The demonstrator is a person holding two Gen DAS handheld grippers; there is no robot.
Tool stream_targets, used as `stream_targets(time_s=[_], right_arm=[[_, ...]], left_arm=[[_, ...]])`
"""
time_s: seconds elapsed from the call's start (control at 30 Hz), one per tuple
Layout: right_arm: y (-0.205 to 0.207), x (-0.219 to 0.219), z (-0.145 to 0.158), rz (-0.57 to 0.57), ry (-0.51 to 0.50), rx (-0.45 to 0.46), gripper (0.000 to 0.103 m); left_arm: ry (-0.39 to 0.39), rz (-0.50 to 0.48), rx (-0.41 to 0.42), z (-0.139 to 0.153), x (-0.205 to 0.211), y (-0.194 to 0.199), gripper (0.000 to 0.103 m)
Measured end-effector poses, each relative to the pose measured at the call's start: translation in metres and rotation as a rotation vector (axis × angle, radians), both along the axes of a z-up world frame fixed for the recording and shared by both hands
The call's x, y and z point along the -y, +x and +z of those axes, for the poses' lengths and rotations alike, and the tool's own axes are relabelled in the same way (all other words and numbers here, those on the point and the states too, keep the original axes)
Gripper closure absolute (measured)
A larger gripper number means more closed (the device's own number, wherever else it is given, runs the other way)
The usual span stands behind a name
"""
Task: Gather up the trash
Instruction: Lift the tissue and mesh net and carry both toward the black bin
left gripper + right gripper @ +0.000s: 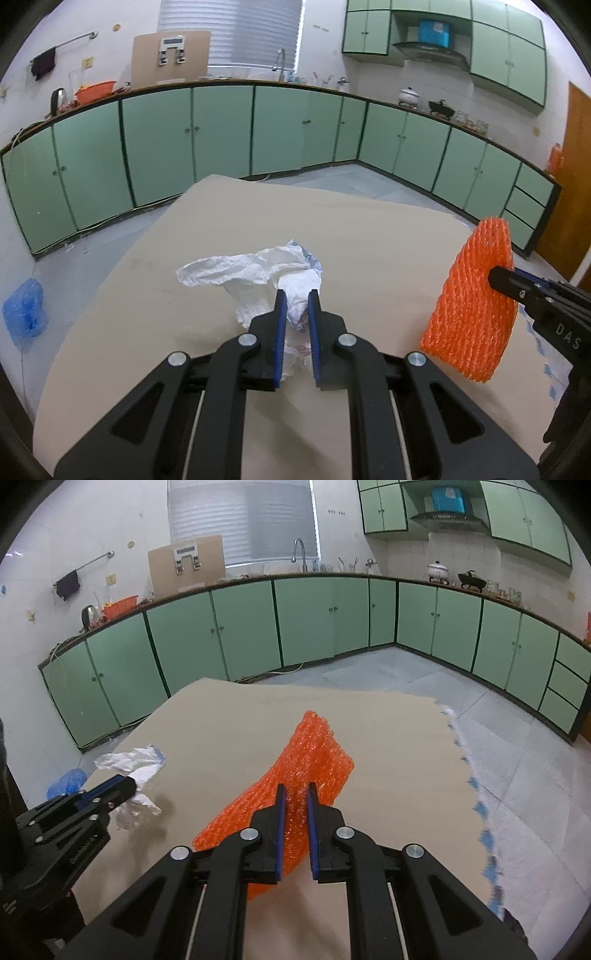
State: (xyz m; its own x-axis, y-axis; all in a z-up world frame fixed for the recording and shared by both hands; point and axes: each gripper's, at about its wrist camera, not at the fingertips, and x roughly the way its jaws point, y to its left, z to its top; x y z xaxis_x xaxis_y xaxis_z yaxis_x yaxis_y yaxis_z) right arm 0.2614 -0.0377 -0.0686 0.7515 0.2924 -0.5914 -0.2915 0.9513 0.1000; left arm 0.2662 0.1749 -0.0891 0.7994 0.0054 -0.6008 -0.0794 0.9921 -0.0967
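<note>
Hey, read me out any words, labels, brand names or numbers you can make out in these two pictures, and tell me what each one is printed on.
"DAS": white letters on the black body of the right claw, seen from the left wrist view.
Embossed lettering on the body of the left claw, right wrist view: too blurred to read.
Faint red print on the white plastic bag: unreadable.
Blue box above the range hood: unreadable.

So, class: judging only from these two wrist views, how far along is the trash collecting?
Done: both pieces are picked up. In hand: the left gripper is shut on the white crumpled plastic, the right gripper on the orange foam net, above the tan table. Left: dropping them off; no bin shows.
</note>
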Motion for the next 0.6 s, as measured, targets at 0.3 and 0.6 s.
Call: stream_targets(time_s=[0.3,0.6], right_arm=[[-0.036,0.041,0.02,-0.026,-0.002,0.04,0.093],[-0.074,0.078,0.035,-0.057,-0.008,0.08,0.093]], left_arm=[[-0.024,-0.1,0.002,0.007,0.056,-0.027,0.093],[-0.03,-0.179,0.025,0.021,0.105,-0.056,0.093]])
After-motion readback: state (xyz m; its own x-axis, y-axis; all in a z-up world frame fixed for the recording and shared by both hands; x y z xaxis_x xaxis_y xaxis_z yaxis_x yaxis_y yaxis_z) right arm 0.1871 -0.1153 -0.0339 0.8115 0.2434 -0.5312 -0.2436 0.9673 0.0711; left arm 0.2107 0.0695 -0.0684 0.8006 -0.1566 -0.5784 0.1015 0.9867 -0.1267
